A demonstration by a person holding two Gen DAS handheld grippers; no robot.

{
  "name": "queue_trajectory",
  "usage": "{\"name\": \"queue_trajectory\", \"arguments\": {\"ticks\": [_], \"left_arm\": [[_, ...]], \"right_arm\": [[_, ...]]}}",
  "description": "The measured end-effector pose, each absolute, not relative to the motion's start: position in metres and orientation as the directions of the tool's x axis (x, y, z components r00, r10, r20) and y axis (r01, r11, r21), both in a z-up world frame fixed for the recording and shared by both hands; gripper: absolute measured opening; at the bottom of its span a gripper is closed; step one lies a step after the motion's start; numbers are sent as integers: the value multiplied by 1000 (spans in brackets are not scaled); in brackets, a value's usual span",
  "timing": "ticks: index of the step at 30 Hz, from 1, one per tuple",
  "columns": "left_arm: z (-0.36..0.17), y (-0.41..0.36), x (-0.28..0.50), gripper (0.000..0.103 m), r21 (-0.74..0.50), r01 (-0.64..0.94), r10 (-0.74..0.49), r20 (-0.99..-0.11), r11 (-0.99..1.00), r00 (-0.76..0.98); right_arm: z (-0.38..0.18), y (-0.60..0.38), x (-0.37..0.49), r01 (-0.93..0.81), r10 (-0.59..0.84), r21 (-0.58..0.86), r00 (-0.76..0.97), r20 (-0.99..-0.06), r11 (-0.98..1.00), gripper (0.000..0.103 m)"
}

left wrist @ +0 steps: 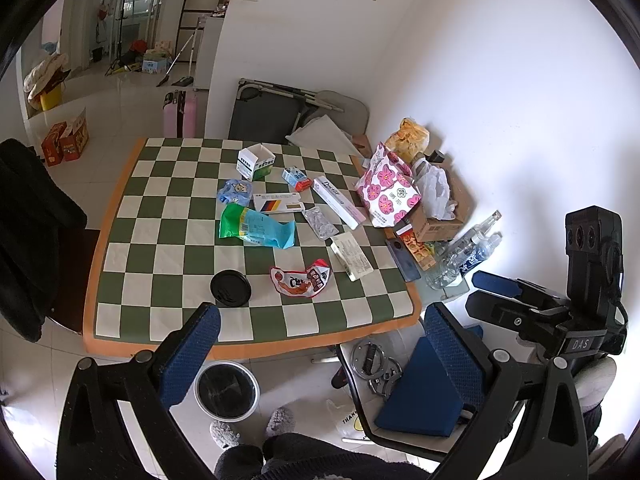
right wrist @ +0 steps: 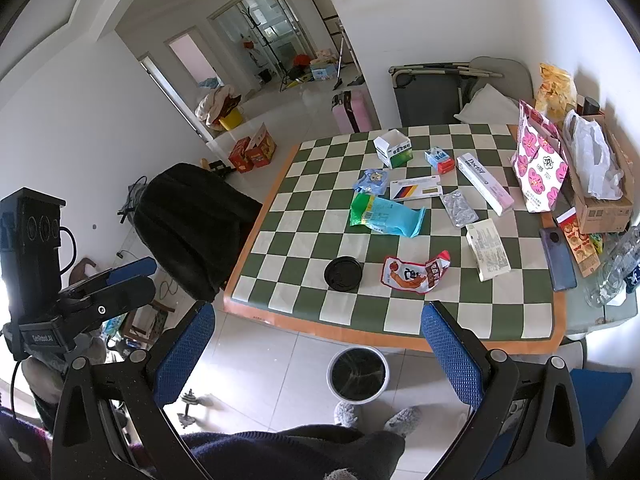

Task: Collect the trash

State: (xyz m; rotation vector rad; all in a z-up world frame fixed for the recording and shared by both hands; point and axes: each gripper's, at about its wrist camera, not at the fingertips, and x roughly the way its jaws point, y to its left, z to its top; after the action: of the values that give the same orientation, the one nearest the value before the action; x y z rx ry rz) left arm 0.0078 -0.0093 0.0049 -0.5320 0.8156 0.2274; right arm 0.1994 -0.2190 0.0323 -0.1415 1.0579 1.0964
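Both hand-held grippers are wide open and hold nothing. The left hand-held gripper (left wrist: 320, 344) and the right hand-held gripper (right wrist: 318, 340) hang above the near edge of the tabletop (left wrist: 120, 196), not touching any trash.

The trash lies ahead of them, toward the middle of each frame. Closest is the black lid (left wrist: 231, 289) and the red snack wrapper (left wrist: 301, 280), side by side. Farther up is the green and blue bag (left wrist: 256, 230), lying long from left to right.

The round bin (right wrist: 358, 374) sits on the floor at the bottom of the frame, just below the tabletop edge.

I think the lid or the wrapper is the easy first pick. I cannot tell which gripper is nearer.
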Motion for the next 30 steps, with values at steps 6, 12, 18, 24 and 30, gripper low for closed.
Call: {"name": "queue_trajectory", "arguments": {"ticks": [6, 12, 18, 24, 30], "left_arm": [[5, -9, 8, 103, -363, -391, -8, -741, 846, 671], [5, -10, 9, 103, -363, -390, -9, -741, 846, 671], [6, -12, 12, 103, -364, -389, -11, -741, 846, 671], [8, -14, 14, 103, -364, -389, -11, -742, 846, 671], [7, -14, 13, 103, -364, -388, -11, -741, 847, 671]], "right_arm": [[33, -215, 199, -779, 655, 382, 47, -754, 496, 103], [33, -216, 199, -779, 654, 381, 48, -755, 497, 103], [33, -216, 198, -780, 655, 381, 48, -754, 496, 103], [33, -216, 199, -781, 655, 383, 45, -754, 494, 103], [33, -215, 199, -781, 655, 383, 45, -754, 494, 103]]}}
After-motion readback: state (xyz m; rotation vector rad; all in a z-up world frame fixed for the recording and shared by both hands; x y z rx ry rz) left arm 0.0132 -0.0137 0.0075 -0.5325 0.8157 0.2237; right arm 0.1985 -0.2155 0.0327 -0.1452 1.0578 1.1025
